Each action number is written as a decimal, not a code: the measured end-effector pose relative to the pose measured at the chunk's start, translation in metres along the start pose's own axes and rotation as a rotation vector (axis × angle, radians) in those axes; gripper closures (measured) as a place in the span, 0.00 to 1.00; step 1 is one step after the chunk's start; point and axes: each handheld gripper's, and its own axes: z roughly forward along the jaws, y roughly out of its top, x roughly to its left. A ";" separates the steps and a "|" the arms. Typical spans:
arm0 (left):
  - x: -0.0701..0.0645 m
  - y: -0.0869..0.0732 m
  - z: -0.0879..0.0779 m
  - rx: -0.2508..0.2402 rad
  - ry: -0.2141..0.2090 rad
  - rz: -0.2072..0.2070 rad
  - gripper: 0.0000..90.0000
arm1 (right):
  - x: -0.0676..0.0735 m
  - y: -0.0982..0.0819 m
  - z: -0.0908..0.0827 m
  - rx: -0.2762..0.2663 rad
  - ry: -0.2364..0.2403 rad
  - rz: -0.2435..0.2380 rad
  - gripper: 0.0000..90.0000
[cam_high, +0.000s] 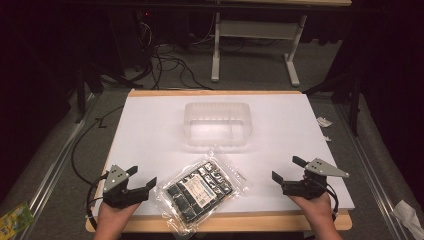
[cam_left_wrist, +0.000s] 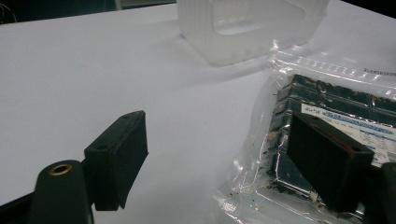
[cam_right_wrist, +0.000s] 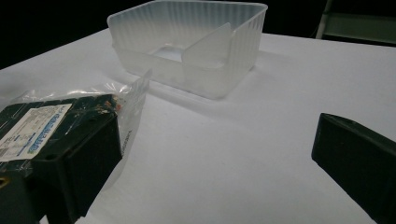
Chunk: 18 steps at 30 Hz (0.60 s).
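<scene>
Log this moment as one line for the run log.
left gripper: open, beside packet | right gripper: open, on bare table | packet: flat near front edge | tub: empty, behind packet

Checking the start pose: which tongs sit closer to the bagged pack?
The left tongs: they nearly touch the bagged pack, while the right tongs stand apart.

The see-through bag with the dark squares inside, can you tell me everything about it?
The bag is clear, crinkly plastic, flat on the white table near its front edge, turned at a slant. Inside sits a block of dark squares in rows, with a white label printed in blue on top. Its loose edges stick out around the block. It lies between the two grippers, in front of the frosted plastic tub, apart from it. Nothing grips it.
</scene>
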 end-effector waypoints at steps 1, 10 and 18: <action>0.001 0.000 0.000 0.000 0.000 -0.004 0.23 | 0.000 0.000 0.000 0.000 0.000 0.000 0.02; 0.007 -0.006 0.003 0.042 -0.032 -0.046 0.67 | 0.005 -0.001 0.000 0.004 0.019 0.022 0.02; 0.004 -0.015 0.020 0.184 -0.038 -0.025 1.00 | 0.021 -0.003 0.013 0.048 0.079 0.028 0.03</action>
